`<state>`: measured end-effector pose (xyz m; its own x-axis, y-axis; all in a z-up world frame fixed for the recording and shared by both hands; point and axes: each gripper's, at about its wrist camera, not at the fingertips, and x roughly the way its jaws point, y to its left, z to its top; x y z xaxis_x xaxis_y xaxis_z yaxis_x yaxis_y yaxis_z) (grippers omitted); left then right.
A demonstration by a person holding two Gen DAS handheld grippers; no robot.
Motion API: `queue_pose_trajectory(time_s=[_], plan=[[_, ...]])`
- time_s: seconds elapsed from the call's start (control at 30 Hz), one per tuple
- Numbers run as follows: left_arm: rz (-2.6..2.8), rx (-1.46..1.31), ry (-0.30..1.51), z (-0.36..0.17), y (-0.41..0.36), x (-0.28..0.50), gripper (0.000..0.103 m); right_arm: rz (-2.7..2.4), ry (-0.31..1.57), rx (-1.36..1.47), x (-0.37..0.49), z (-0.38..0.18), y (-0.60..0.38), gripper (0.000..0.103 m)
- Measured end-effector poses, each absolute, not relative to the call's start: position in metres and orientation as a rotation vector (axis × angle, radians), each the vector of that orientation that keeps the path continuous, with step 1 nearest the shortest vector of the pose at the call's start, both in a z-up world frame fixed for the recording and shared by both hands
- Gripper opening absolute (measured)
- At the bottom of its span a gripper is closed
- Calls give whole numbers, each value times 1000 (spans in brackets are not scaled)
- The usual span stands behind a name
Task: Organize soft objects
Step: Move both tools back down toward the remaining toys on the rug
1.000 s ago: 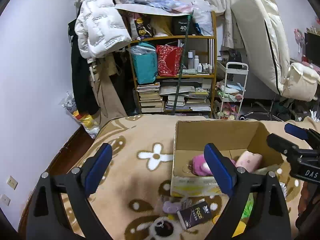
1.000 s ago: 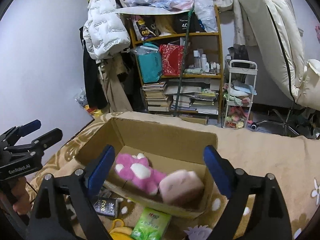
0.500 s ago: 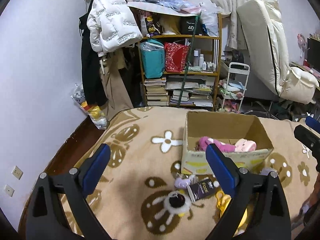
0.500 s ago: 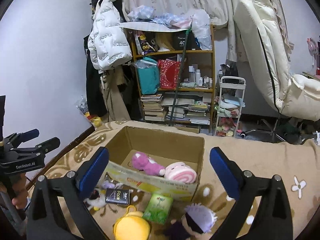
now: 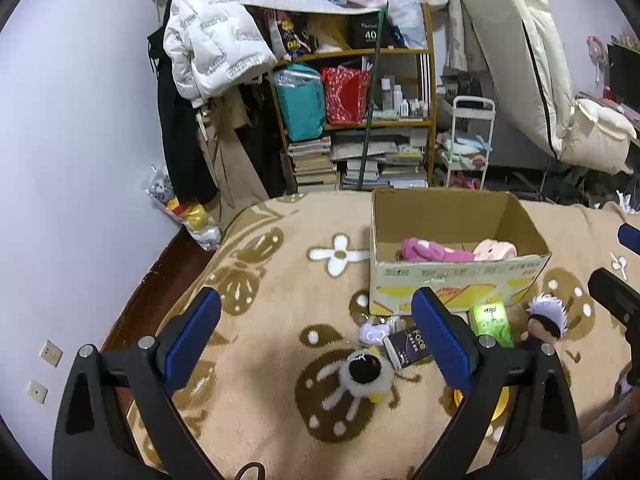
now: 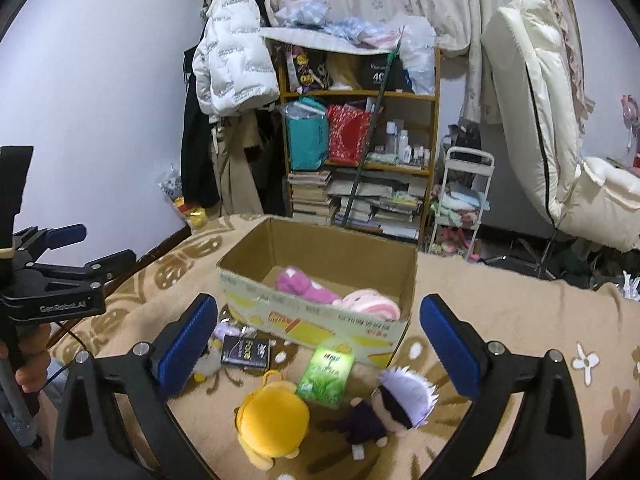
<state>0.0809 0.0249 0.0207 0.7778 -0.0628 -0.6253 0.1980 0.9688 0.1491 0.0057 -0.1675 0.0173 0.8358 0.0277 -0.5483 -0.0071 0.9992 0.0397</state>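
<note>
Cardboard open-topped box [image 6: 320,280] on the beige patterned blanket [image 5: 260,280] already holds two pink plush toys [image 6: 300,286]. Right gripper [image 6: 318,344], jaws just opened wide and empty, should be lowered squarely over the near yellow plush toy [image 6: 274,420]; left gripper [image 5: 316,336] is held wide, empty.

A cluttered wooden bookshelf [image 5: 356,120] stands beside a hanging white puffer jacket [image 5: 212,32]

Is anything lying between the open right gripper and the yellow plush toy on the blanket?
Nothing visible does. The yellow plush toy lies in the open below the right gripper; the green tissue pack and white-haired doll sit beside it, not over it.
</note>
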Motion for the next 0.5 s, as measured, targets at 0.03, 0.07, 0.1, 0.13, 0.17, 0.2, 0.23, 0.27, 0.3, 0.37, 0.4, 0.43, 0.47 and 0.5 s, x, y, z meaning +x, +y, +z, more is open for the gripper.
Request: queue_pose_trajectory(time_s=[0.03,0.07,0.1,0.13,0.17,0.2,0.23,0.27,0.3,0.37,0.4,0.43,0.47,0.5], plan=[[-140,217,668,18,24,82,95,20,589,30,6,15,-166,103],[-133,230,673,14,23,84,95,21,594,24,7,14,-165,103],[-130,239,681,9,22,87,95,21,599,19,8,12,-165,103],[-126,243,687,6,22,89,95,22,607,18,8,9,-164,103],[-118,249,697,0,22,92,95,25,617,19,9,7,-164,103],[-120,250,710,-3,22,95,95,27,630,23,11,3,-164,103],[-127,246,734,-8,22,99,95,27,642,28,13,1,-164,103],[-131,239,750,-11,22,102,95,29,655,34,15,-2,-164,103],[-132,236,761,-15,22,104,95,32,670,42,17,-6,-164,103],[-134,228,788,-22,22,109,95,37,702,65,22,-12,-166,103],[-135,224,798,-24,22,111,95,40,716,76,24,-16,-166,103],[-136,217,809,-26,22,113,95,43,734,91,26,-20,-167,103],[-137,211,823,-29,22,115,95,44,748,100,29,-23,-167,103],[-145,203,841,-33,22,118,95,48,772,115,33,-27,-168,103]])
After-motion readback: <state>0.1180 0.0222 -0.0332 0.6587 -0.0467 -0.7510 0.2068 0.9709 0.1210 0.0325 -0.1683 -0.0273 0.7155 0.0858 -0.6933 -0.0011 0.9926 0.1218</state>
